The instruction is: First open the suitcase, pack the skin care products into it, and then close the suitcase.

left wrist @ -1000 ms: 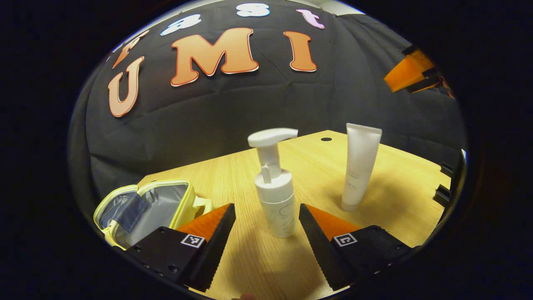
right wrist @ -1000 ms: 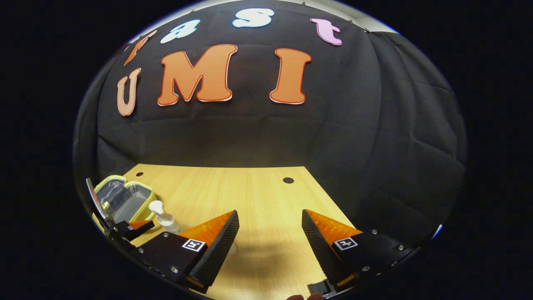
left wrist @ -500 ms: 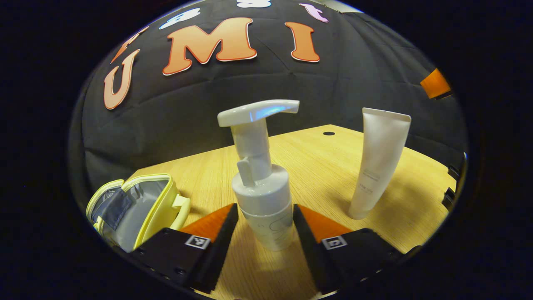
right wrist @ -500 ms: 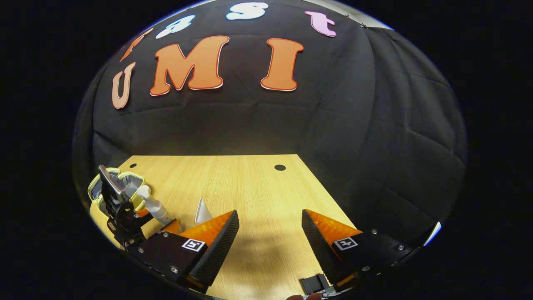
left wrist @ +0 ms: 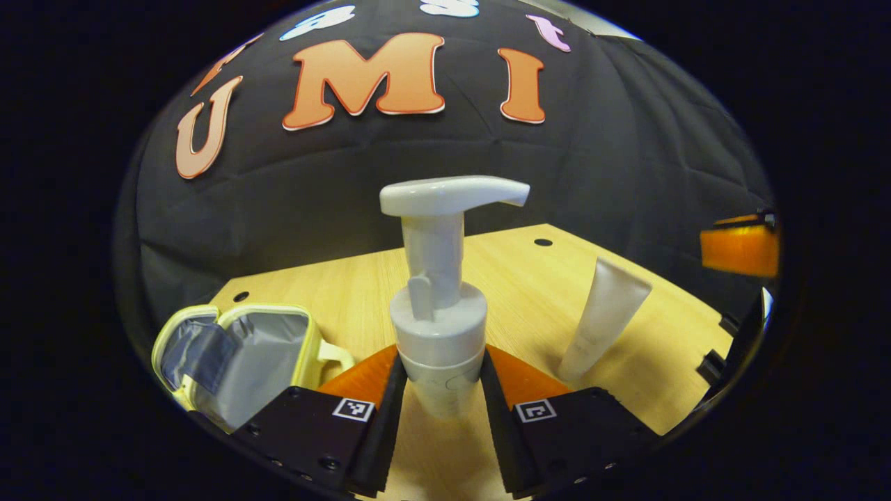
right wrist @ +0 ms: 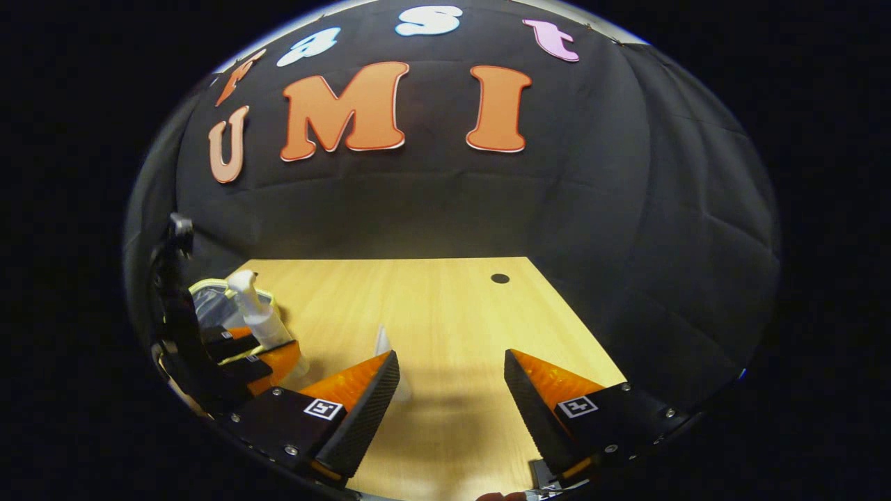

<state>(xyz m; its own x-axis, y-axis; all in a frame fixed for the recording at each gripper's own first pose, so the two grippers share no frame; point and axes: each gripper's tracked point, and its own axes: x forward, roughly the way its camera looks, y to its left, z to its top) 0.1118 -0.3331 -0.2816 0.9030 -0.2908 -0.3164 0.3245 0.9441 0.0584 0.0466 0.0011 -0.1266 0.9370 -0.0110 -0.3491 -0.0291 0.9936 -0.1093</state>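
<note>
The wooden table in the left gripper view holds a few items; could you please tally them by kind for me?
White pump bottle, held between the left gripper fingers: 1
White squeeze tube, standing cap-down: 1
Open yellow zip case with grey lining: 1
Total on the wooden table: 3

a pale wooden table (left wrist: 529, 292) runs back to the black cloth wall, with small dark round holes near its far edge. on it at the left sits a yellow case (left wrist: 240, 358), lid open, grey lining showing. toward the right a white tube (left wrist: 602, 316) stands on its cap, leaning a little. in the right gripper view the same table (right wrist: 445, 306) stretches bare through the middle, the case (right wrist: 209, 296) at its left edge.
</note>
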